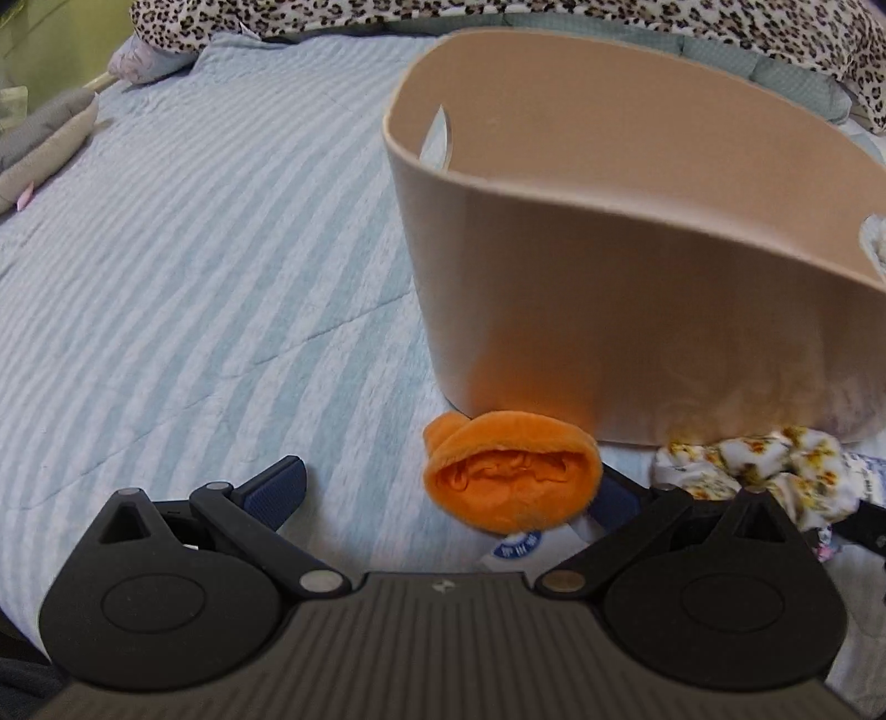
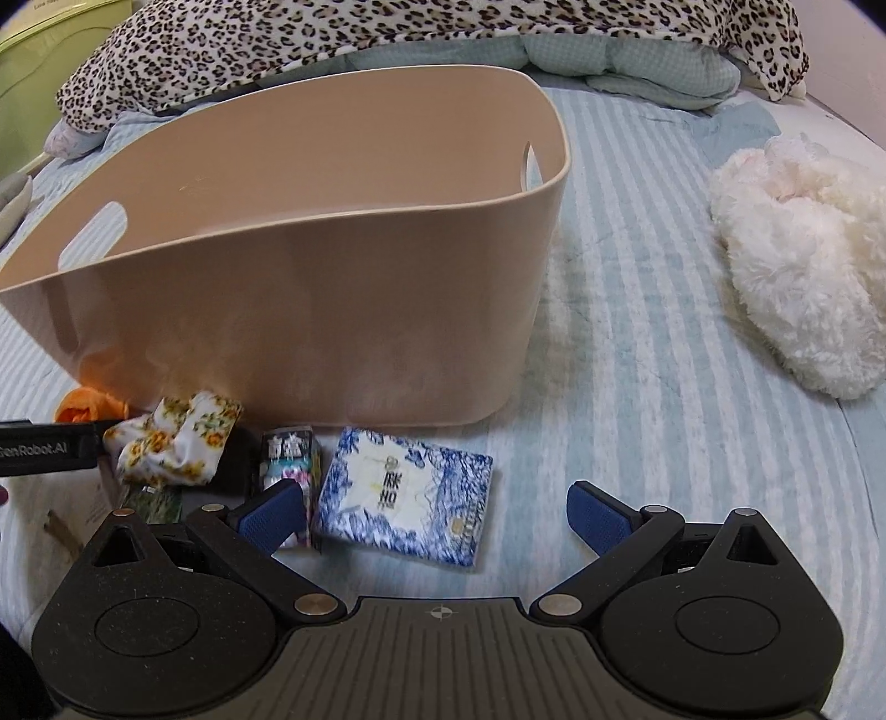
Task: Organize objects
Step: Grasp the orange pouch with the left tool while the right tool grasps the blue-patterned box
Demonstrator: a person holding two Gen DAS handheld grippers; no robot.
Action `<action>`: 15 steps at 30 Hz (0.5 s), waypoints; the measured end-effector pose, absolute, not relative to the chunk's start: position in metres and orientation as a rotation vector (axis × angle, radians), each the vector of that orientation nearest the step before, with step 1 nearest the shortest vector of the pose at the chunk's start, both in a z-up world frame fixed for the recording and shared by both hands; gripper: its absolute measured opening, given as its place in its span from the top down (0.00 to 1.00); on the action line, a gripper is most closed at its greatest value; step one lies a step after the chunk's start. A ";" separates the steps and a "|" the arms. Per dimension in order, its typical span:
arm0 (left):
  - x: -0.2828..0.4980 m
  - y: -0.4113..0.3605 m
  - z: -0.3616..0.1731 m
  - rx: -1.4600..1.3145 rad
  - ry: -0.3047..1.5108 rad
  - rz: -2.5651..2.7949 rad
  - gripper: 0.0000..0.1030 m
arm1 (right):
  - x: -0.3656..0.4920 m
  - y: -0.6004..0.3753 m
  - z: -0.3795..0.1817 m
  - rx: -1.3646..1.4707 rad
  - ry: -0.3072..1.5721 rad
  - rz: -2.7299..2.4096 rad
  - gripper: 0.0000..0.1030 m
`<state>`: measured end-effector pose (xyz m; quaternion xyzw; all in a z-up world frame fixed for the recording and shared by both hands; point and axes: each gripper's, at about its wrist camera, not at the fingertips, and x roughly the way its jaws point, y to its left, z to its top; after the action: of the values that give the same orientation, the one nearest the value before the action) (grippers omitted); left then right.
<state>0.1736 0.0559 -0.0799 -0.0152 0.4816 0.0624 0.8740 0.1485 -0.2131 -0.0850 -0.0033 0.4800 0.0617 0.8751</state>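
A beige plastic basket (image 1: 637, 310) stands on the striped bed; it also shows in the right wrist view (image 2: 310, 327). My left gripper (image 1: 448, 493) is open, and an orange plush item (image 1: 512, 471) lies between its fingers by the right one, in front of the basket. A floral scrunchie (image 1: 758, 471) lies to its right. My right gripper (image 2: 437, 512) is open just above a blue-and-white tissue pack (image 2: 404, 493). Left of it are a small patterned packet (image 2: 290, 459), the floral scrunchie (image 2: 177, 437) and the orange item (image 2: 83, 407).
A white fluffy plush (image 2: 803, 277) lies on the bed at the right. A leopard-print blanket (image 2: 387, 39) is bunched along the far edge. The left gripper's body (image 2: 44, 448) reaches in from the left. A grey cushion (image 1: 44, 138) lies far left.
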 end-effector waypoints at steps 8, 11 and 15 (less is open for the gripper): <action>0.176 0.058 -0.088 -0.041 1.027 0.111 0.00 | 0.157 -0.219 -0.089 -0.019 1.000 0.072 0.00; 0.174 0.059 -0.087 -0.048 1.037 0.095 0.00 | 0.156 -0.221 -0.092 -0.004 1.018 0.079 0.00; 0.170 0.056 -0.083 -0.033 1.010 0.080 0.13 | 0.155 -0.215 -0.099 -0.040 1.035 0.080 0.03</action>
<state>0.1695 0.0559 -0.0833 -0.0158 0.4835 0.0383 0.8744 0.1552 -0.2154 -0.0988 -0.0193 0.4944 0.0380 0.8682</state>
